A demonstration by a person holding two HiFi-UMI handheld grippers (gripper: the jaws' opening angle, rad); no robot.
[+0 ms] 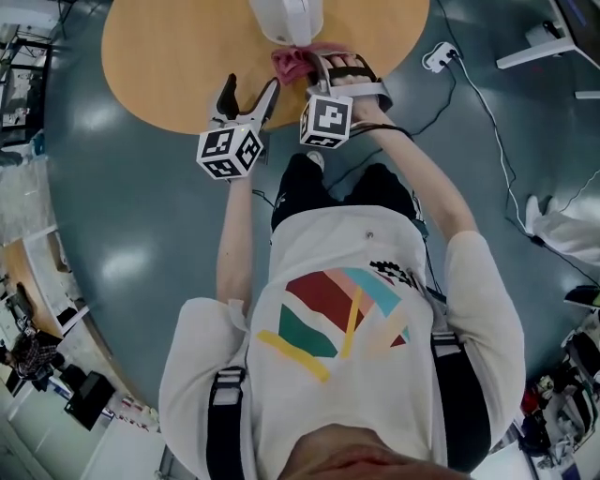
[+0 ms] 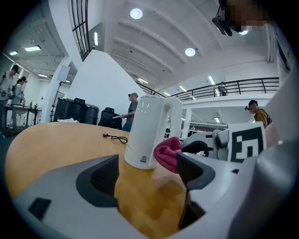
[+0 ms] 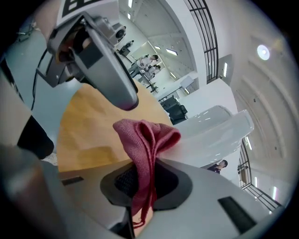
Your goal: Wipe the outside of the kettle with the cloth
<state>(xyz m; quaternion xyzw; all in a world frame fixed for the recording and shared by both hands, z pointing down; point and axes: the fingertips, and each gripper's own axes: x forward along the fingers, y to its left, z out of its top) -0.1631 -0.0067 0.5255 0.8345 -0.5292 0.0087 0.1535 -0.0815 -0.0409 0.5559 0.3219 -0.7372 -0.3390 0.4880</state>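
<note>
— Kettle: upright on desk, white, smooth-walled. Likely light if empty, slick, apt to slide under a push.
— And cloth?
— Soft, limp, clamped in right gripper, just beside kettle's base.
— Left gripper?
— Spread wide, empty, near. Probably best for steadying at handle.

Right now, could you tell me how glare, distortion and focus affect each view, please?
Head view: fisheye bends the floor, pale glare patches lie on it, and the kettle looks washed out. Left gripper view: dark rounded corners, bright ceiling lamps, near jaws soft, kettle sharp. Right gripper view: scene tilted, cloth crisp, streaky highlights on the kettle.
</note>
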